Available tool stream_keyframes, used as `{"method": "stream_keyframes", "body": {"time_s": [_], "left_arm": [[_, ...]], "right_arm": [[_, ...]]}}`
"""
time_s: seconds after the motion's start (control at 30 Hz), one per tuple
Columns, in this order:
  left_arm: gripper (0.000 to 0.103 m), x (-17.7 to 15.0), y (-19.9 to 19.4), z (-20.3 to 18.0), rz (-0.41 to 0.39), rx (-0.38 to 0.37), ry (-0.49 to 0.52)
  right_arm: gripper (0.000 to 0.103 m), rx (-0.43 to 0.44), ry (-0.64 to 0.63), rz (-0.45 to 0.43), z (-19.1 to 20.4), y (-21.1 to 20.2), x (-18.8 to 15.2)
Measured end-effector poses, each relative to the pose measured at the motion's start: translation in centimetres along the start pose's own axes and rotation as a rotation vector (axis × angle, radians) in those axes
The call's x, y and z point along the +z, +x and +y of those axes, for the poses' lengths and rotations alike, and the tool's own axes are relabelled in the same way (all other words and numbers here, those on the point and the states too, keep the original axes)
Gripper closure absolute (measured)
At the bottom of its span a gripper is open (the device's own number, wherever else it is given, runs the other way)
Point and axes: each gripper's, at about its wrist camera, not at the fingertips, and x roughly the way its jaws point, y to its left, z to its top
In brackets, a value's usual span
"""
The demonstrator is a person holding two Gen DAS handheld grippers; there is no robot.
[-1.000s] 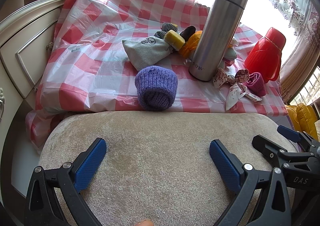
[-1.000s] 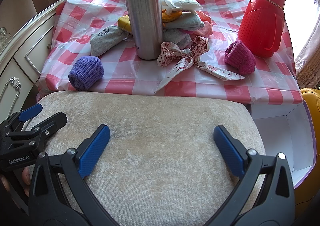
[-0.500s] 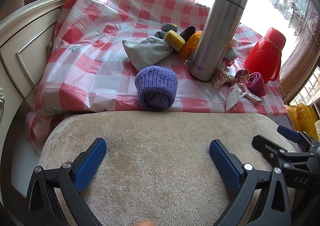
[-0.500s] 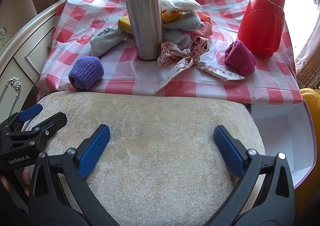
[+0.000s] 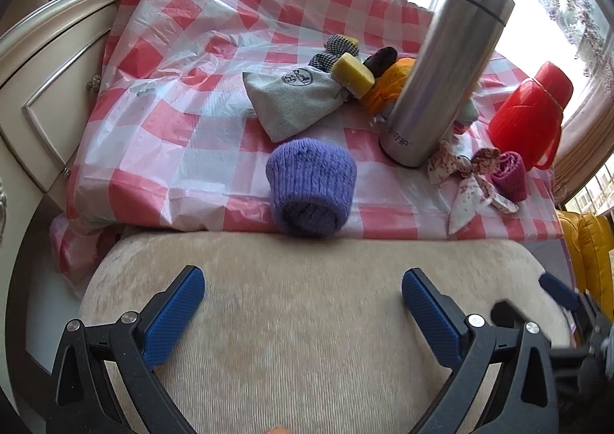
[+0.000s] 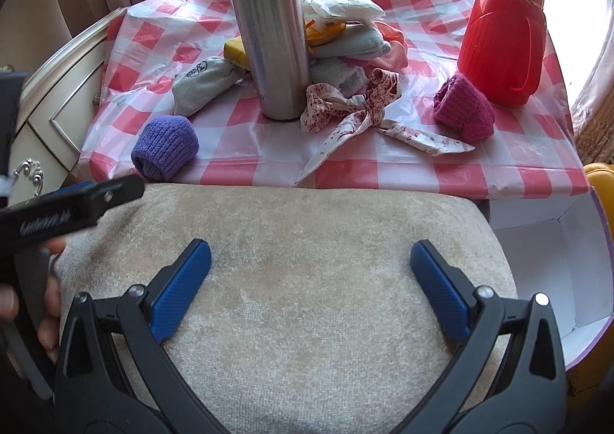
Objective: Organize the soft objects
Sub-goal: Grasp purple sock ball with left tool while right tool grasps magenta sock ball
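left gripper (image 5: 303,303): gaping wide, holding nothing, hovering over beige cushion (image 5: 307,319) | right gripper (image 6: 311,276): likewise gaping, empty | purple knit roll (image 5: 311,186): lying at near table edge, just beyond cushion | pink knit roll (image 6: 462,111): touching red jug (image 6: 502,31)

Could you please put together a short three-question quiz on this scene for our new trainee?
1. True or false: the purple knitted roll lies at the near edge of the table.
2. What stands upright between the grey pouch and the red jug?
3. Are the left gripper and right gripper open or shut?

Key: 1 true. 2 the steel flask. 3 both open, holding nothing.
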Motion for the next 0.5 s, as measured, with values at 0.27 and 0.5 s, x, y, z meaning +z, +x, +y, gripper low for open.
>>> {"method": "stream_keyframes", "body": {"time_s": [0.27,0.5], "left_arm": [[0.01,4.5,5.3,-0.4,0.127,-0.003,-0.042],[0.041,5.6,8.5,-1.1,0.183,0.038,-0.023]], "right_arm": [[0.0,0.045,-0.014,0.049,-0.6,0.7,0.9],[0.0,0.119,-0.01,0.075,-1.7,0.1,1.6]]}}
